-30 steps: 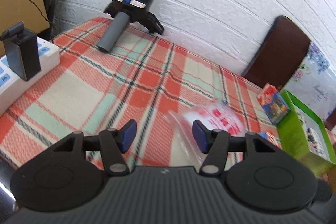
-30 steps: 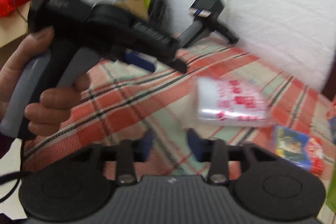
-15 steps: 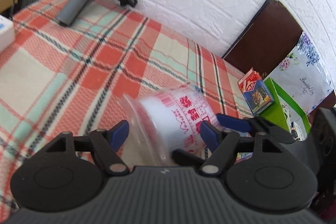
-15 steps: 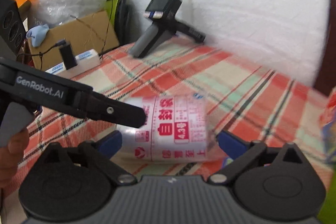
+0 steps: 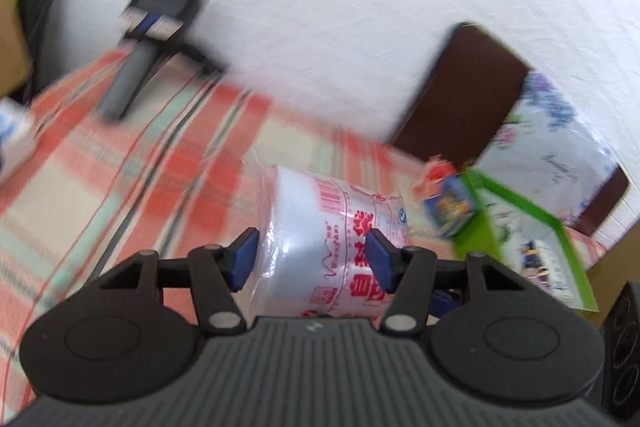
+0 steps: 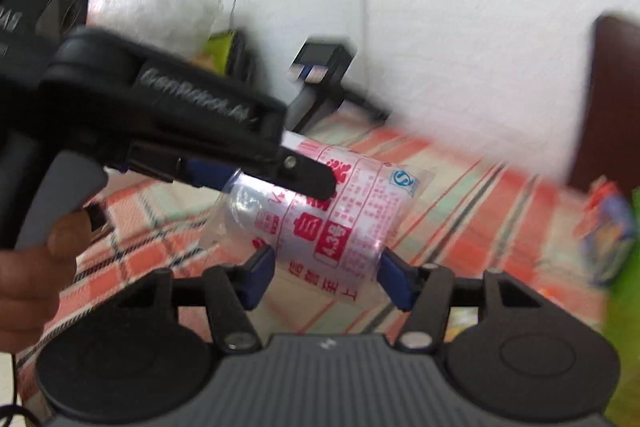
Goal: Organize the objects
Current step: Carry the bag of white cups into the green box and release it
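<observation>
A roll of clear plastic bags with red print point(image 5: 320, 227) sits between the blue pads of my left gripper point(image 5: 312, 261), which is shut on it and holds it above the plaid tablecloth point(image 5: 120, 187). In the right wrist view the same roll point(image 6: 340, 219) lies between the pads of my right gripper point(image 6: 326, 277), which also closes on it. The left gripper's body point(image 6: 140, 115) crosses that view from the left.
A spare gripper tool point(image 5: 148, 47) rests at the table's far edge by the white wall. A small card box point(image 5: 448, 199) and a green box point(image 5: 532, 247) sit at the right. A dark chair back point(image 5: 460, 95) stands behind.
Both grippers have closed in on the bag roll and it has lifted off the cloth. Both views have swung and are blurred by motion.
</observation>
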The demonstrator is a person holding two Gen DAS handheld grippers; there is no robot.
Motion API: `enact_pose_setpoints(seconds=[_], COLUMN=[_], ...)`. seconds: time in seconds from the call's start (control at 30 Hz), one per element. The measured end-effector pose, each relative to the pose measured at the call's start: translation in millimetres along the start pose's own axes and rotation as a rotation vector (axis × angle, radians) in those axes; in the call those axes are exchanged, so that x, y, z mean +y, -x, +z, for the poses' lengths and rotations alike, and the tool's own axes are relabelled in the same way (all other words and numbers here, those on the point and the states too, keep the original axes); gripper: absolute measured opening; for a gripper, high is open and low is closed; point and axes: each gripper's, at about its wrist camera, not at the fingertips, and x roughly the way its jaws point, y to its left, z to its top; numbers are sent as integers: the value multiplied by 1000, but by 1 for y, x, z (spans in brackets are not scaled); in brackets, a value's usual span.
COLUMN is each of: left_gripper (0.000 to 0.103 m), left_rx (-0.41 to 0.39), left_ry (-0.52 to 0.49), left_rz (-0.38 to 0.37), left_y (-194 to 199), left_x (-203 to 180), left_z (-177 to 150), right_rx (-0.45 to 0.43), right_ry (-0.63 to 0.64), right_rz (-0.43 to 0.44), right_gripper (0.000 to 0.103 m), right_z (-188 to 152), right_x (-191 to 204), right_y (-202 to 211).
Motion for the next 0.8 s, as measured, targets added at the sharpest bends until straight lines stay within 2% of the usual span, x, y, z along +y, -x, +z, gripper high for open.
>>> enact_pose_setpoints(seconds=[0.1,0.27,0.4,0.53,0.67,0.73,0.77,0.8], left_gripper=[59,60,61,61,62,63,63,63], left_rx=[-24,-12,33,75,119,131,128,124], left_ry=[-82,-222,-318,-412,-477,-513,-535,-556], left_rz=[-70,-200,-288,-337,-334,-272,-227,-185], left_y=[-2,-28,-64,-100,-139,-156,-161,-165], left_x=[-43,-126,-192,-248,-286,-296,-299,-301], left_z=[11,13,6,-6,-11,-15,-17,-20], right_rx=[-60,-124,-129,-117,-79,-69,-81,-101], right_ry=[-51,-128,-211,-293,-349,-373,-385,-407], right_rz=[-79,-243,-369,-459,-536,-631,-676,-691], right_gripper=[57,57,57,57,57,60,65,65], right_z=[4,-6,-24,-40,-48,-54,-56,-59], right_x=[-31,-95,-147,-197,-239,-257,-263,-268], right_y=[35,94,126,137,127,125,126,130])
